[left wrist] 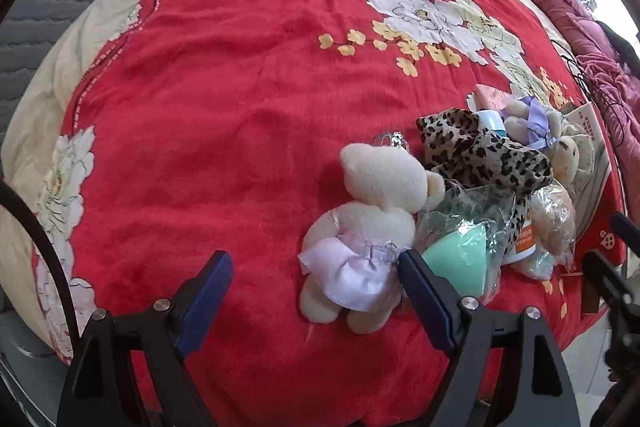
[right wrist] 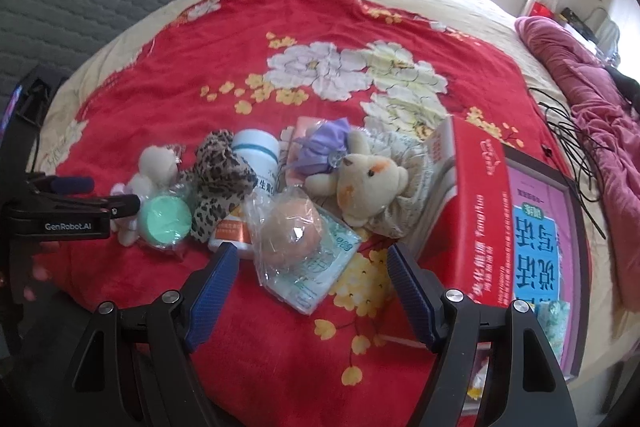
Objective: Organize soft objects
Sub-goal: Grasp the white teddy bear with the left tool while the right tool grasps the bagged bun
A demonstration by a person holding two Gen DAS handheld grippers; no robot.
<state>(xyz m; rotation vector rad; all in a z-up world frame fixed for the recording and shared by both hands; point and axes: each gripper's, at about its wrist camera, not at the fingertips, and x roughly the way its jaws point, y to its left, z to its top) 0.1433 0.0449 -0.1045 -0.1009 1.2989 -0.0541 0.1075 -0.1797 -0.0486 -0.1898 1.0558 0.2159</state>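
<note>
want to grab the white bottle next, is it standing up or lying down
Lying down. The white bottle rests on its side on the red blanket, partly under the leopard-print cloth.

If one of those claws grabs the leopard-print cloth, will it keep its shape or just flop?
The leopard-print cloth lies crumpled and draped over the white bottle, so it would probably sag and trail. It looks thin, likely light. Lifting it might nudge the green sponge in its plastic wrap beside it.
</note>
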